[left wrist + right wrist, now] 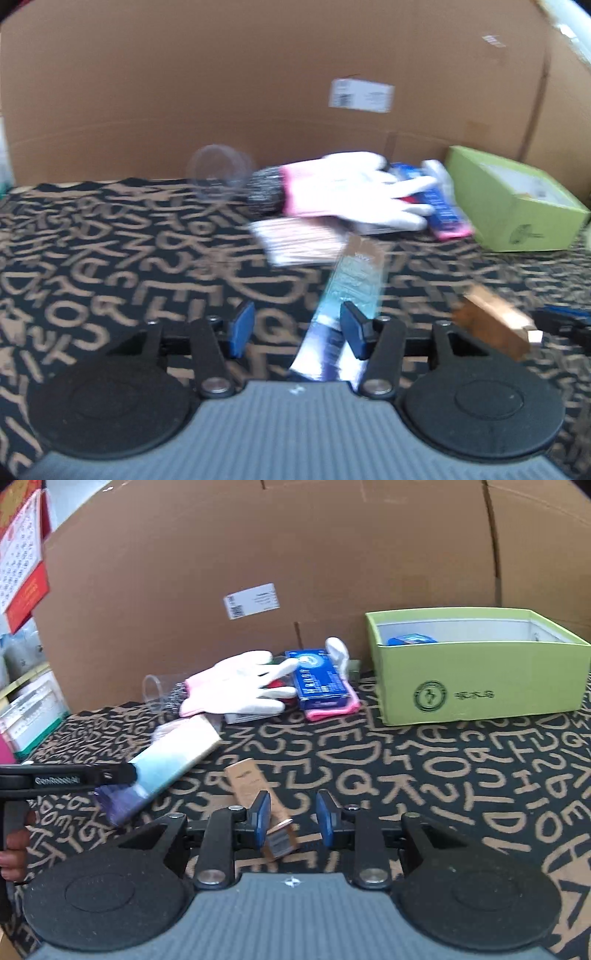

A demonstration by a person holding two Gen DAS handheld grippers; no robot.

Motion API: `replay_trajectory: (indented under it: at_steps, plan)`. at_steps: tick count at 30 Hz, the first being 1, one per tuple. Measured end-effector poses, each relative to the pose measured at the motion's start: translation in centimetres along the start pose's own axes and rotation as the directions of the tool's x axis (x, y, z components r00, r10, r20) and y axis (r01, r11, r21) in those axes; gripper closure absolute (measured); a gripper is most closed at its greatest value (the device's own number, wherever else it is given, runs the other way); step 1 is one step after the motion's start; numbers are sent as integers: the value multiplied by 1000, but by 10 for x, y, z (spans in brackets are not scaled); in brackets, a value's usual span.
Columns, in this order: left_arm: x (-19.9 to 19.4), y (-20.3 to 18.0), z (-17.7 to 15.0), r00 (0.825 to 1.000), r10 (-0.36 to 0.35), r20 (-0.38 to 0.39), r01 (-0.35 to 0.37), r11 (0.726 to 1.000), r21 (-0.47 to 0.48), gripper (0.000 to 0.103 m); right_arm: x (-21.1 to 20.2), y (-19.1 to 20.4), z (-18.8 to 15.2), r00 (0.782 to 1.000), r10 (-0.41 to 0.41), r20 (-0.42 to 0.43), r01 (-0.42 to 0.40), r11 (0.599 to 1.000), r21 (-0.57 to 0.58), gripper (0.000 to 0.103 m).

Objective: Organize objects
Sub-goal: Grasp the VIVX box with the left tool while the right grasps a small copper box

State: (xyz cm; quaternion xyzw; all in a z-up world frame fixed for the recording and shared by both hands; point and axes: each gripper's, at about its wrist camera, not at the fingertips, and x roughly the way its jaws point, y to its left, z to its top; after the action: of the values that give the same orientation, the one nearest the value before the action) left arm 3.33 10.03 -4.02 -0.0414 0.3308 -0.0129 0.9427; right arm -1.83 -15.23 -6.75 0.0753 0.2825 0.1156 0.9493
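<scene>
My left gripper (pixel 297 328) stands parted over the black cloth with tan letters (pixel 110 266); the long teal-and-purple packet (pixel 347 291) runs up between the jaws, lying against the right pad (pixel 352 328) and clear of the left one, so nothing is clamped — the picture is blurred, though. From the right wrist, that same packet (pixel 159 771) tilts out from under my left tool's black finger (pixel 110 773).

My right gripper (pixel 291 818) is partly parted too; the slim tan box (pixel 258 797) lies on the cloth between its blue pads, its near end by the left pad; I cannot tell whether it is pinched.

Further back sit a white glove (pixel 236 686), a blue box (pixel 319 681) and, to the right, the green carton (pixel 480 679) — open-topped, something blue inside; brown cardboard (pixel 258 554) stands behind.
</scene>
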Motion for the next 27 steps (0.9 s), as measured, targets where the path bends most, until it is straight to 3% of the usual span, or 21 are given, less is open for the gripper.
replay_trajectory:
  at_steps: [4,8,11,15,16,19,24,27]
  plan:
    - [-8,9,3,998,-59,14,59,997,-44,51,2,3,0,1000,27,-5,-27,1000,-9,73]
    - [-10,-18,1,995,-96,21,94,992,85,37,9,11,0,999,49,-17,-50,998,-36,73]
    - [0,-36,-2,997,-83,10,80,984,157,37,10,16,-1,998,60,-27,-61,997,-51,73]
    - [12,-41,-4,996,-89,-23,92,985,147,37,6,21,-4,983,167,-79,-172,983,-64,72]
    - [13,-39,-5,996,-89,-30,92,986,140,38,5,22,-4,982,171,-76,-177,982,-67,72]
    - [17,-37,-8,993,-101,-68,109,987,120,61,4,21,-1,991,129,-38,-131,989,-65,72]
    - [10,-44,-16,987,-137,-90,149,978,147,63,19,29,3,994,101,-36,-103,993,-65,72]
    - [6,-49,-20,988,-127,-86,140,975,170,63,18,45,-1,987,153,-46,-158,978,-139,69]
